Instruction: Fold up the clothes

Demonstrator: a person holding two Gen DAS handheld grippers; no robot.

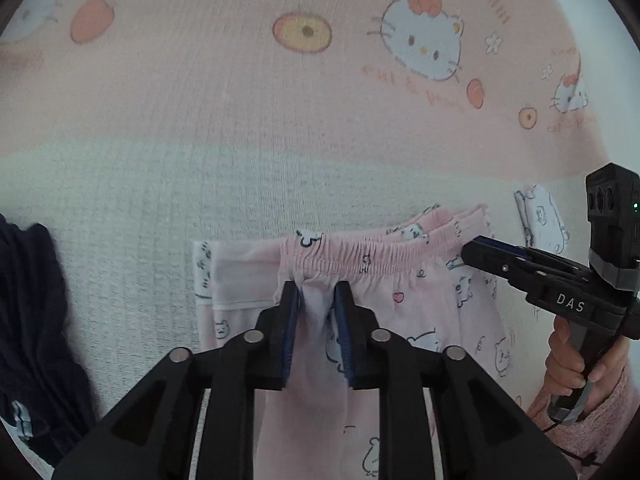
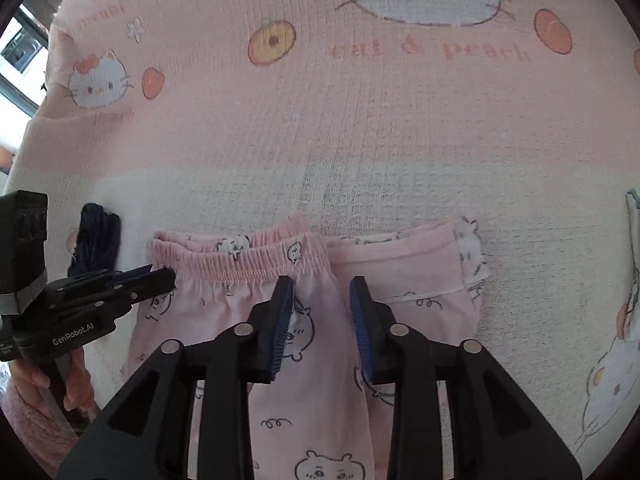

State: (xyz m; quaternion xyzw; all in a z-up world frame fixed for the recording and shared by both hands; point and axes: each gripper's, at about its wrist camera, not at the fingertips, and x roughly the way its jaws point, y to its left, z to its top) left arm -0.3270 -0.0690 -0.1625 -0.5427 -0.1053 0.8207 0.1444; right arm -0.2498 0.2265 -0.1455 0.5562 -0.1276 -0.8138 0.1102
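Our half-open left gripper and right gripper hover over soft pink cotton shorts with a gathered elastic waistband, gripping nothing.

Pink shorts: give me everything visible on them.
The pink shorts are soft, light fabric printed with small cartoon animals, with a gathered elastic waistband. They lie folded on the patterned blanket, waistband away from the cameras. The left gripper has fabric bunched between its fingers; the right gripper straddles them, open.
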